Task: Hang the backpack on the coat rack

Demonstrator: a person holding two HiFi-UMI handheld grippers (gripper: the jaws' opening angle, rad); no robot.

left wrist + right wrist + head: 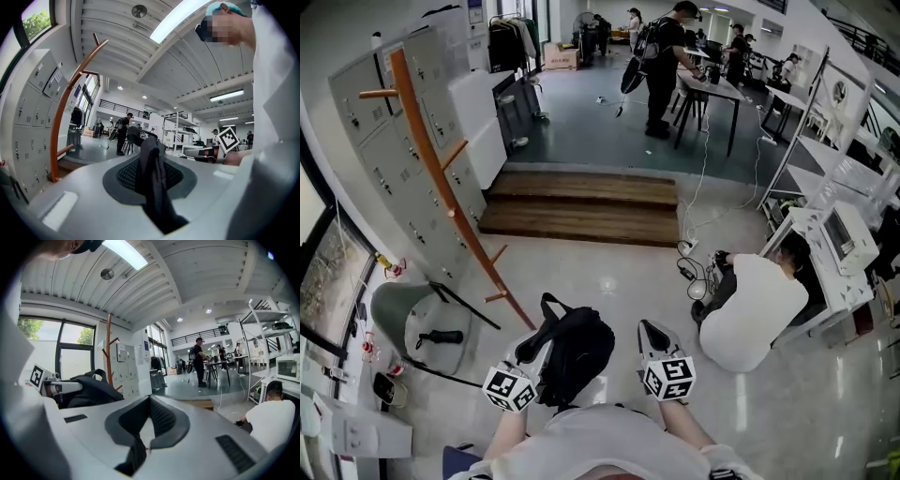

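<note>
A black backpack point(574, 352) hangs low between my two grippers, over the floor just short of the coat rack's foot. My left gripper point(532, 349) is shut on a black strap point(152, 187) of it, which runs up between the pads. On the other side, my right gripper point(653, 335) is shut on a second black strap point(135, 456). The right gripper view shows the backpack point(89, 387) off to its left. The wooden coat rack point(441, 178) leans up along the lockers ahead and to the left, with pegs along it; it also appears as a curved pole point(61, 117) and a thin post point(108, 352).
Grey lockers point(403, 159) line the left wall. A green chair point(412, 323) stands left of the rack's foot. Wooden steps point(581, 206) lie ahead. A person in white point(750, 314) crouches at the right by a shelf unit point(848, 234). Other people stand at tables point(712, 84) far back.
</note>
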